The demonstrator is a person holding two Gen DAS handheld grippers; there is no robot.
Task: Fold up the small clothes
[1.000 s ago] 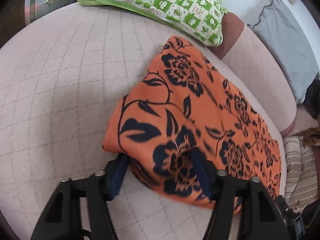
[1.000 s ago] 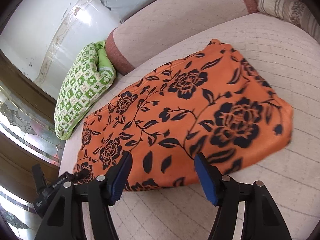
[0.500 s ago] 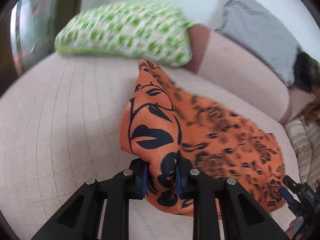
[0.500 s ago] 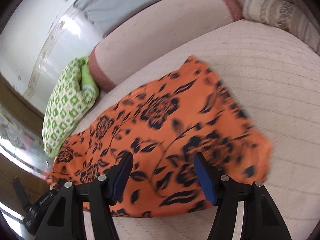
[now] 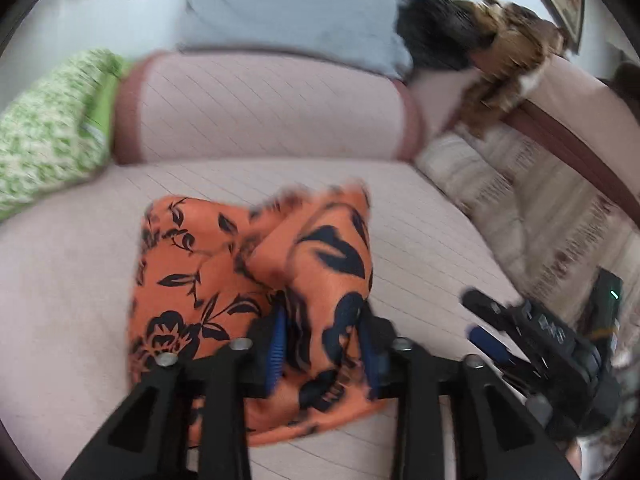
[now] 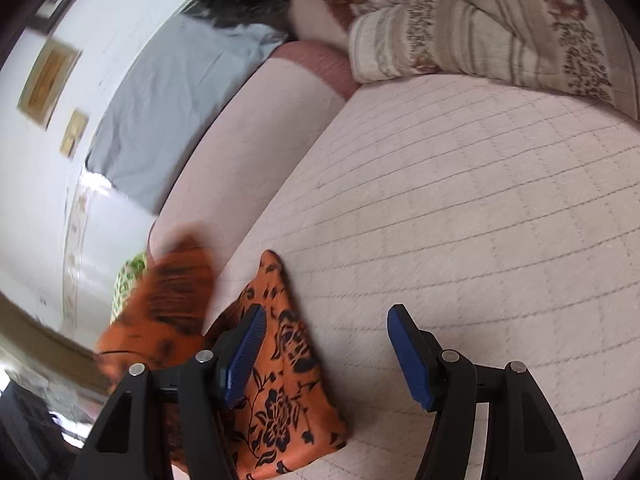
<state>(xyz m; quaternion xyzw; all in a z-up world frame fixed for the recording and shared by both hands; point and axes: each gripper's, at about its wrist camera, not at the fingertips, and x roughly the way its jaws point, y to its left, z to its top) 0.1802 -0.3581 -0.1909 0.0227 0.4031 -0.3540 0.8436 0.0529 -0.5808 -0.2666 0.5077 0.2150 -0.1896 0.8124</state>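
An orange cloth with black flowers (image 5: 200, 276) lies on the pale quilted sofa seat (image 5: 60, 280). My left gripper (image 5: 322, 344) is shut on one end of the cloth and holds it lifted and doubled over the rest. In the right wrist view the cloth (image 6: 280, 380) lies at the lower left, its raised part blurred. My right gripper (image 6: 324, 352) is open and empty over the bare seat (image 6: 480, 220), its left finger (image 6: 244, 348) above the cloth's edge. The right gripper also shows in the left wrist view (image 5: 540, 340) at the right.
A bolster cushion (image 5: 260, 112) runs along the seat's back, with a grey cloth (image 5: 288, 12) above it. A green patterned pillow (image 5: 44, 132) lies at the left. A striped floral blanket (image 5: 540, 216) and dark and brown clothes (image 5: 480, 40) lie at the right.
My left gripper closed on the cloth's end, lifted it and carried it across over the rest of the cloth. My right gripper stayed open and swung towards the bare seat.
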